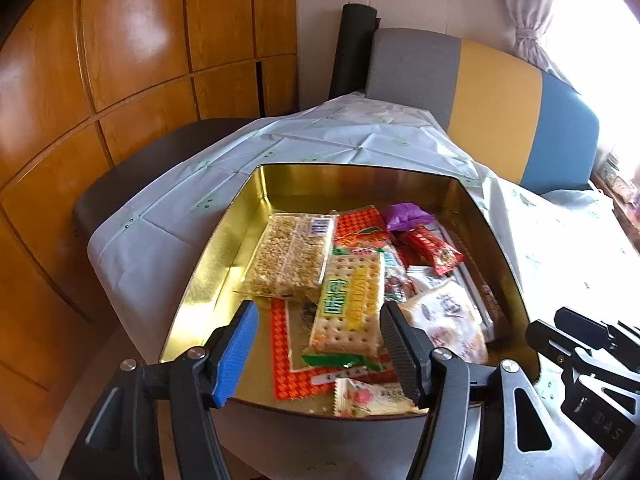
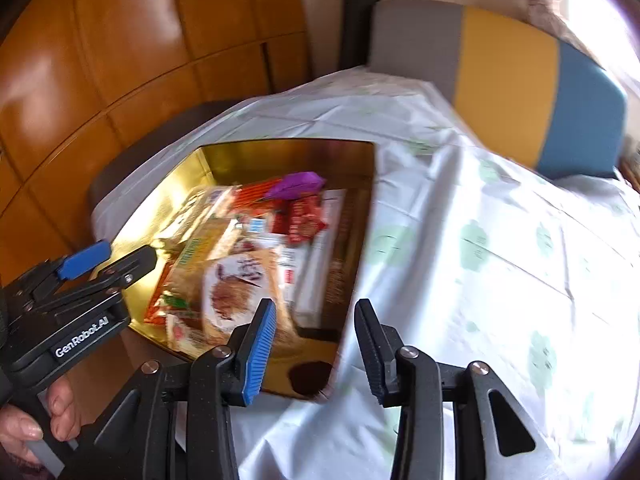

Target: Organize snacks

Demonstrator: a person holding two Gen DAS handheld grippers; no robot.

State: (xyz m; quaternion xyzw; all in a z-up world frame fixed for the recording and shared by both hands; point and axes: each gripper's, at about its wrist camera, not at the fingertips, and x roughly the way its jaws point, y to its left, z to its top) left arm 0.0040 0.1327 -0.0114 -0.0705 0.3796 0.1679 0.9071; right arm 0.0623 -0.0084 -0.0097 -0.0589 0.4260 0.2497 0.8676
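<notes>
A gold tin (image 1: 208, 280) stands on the table, holding several snacks: a puffed-rice bar pack (image 1: 288, 256), a cracker pack (image 1: 348, 300), an orange checked packet (image 1: 288, 360), a purple wrapper (image 1: 404, 216), a red packet (image 1: 436, 248) and a white pouch (image 1: 448, 312). My left gripper (image 1: 320, 348) hovers open over the tin's near edge, holding nothing. The right gripper (image 1: 580, 344) shows at the right edge. In the right wrist view, my right gripper (image 2: 316, 350) is open and empty above the tin's (image 2: 280, 156) near right corner. The left gripper (image 2: 108, 260) is at the left.
A white tablecloth (image 2: 480, 240) with green prints covers the table right of the tin. A grey, yellow and blue chair back (image 1: 492, 100) stands behind, with a black roll (image 1: 352, 48) beside it. Wooden cabinets (image 1: 120, 60) line the left. A hand (image 2: 40, 420) holds the left gripper's handle.
</notes>
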